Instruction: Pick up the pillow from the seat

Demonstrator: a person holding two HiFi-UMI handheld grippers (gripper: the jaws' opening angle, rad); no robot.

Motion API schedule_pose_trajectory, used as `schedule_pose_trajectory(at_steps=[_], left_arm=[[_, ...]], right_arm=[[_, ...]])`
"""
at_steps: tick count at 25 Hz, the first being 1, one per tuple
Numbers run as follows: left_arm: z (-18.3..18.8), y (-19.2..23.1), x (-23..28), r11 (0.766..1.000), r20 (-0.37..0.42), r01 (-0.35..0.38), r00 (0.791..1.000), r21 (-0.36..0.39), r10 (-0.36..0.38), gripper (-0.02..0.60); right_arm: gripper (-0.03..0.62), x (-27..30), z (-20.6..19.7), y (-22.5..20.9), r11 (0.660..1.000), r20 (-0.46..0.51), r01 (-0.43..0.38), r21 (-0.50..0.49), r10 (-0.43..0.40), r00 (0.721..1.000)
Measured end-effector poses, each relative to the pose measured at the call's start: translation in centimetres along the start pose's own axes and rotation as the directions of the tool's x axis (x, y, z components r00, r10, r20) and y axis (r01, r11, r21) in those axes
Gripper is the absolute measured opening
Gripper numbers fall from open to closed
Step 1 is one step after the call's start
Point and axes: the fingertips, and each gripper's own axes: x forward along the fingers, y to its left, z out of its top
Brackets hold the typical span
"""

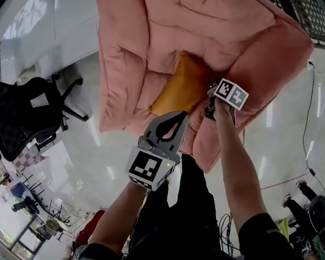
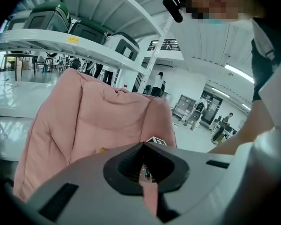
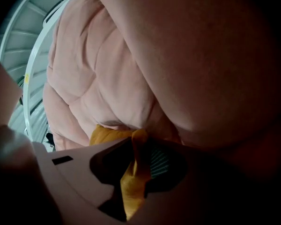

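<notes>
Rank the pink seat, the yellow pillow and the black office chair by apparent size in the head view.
1. pink seat, by far the largest.
2. black office chair, cut off at the frame's edge.
3. yellow pillow, smallest.

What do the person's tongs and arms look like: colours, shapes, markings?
The left tongs are pale grey and tapered, with a black-lined teardrop opening and a cube of black-and-white square markers. The right tongs carry the same cube. The sleeves are short and black.
</notes>
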Motion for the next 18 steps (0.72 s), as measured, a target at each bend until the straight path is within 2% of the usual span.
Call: schedule_pose_trajectory(at_steps=[4, 11, 18], left_arm=[[0.1, 0.3, -1.1, 1.0, 0.013, -0.018, 1.0, -0.002, 0.018, 0.002], [0.4, 0.4, -4.0, 0.999, 0.041, -0.048, 0.998, 0.002, 0.048, 0.002], [0.9, -0.1, -8.9, 0.998, 0.084, -0.067, 0.994, 0.0, 0.067, 0.002]], right_arm=[[0.043, -0.7, -0.5, 1.2, 0.999, -0.008, -0.026, -0.026, 0.026, 1.0], [0.031, -3.9, -1.7, 4.6, 0.991, 0.008, -0.116, -0.067, 0.117, 0.993], [0.023, -8.6, -4.3, 10.4, 0.969, 0.009, -0.236, -0.076, 0.238, 0.971]])
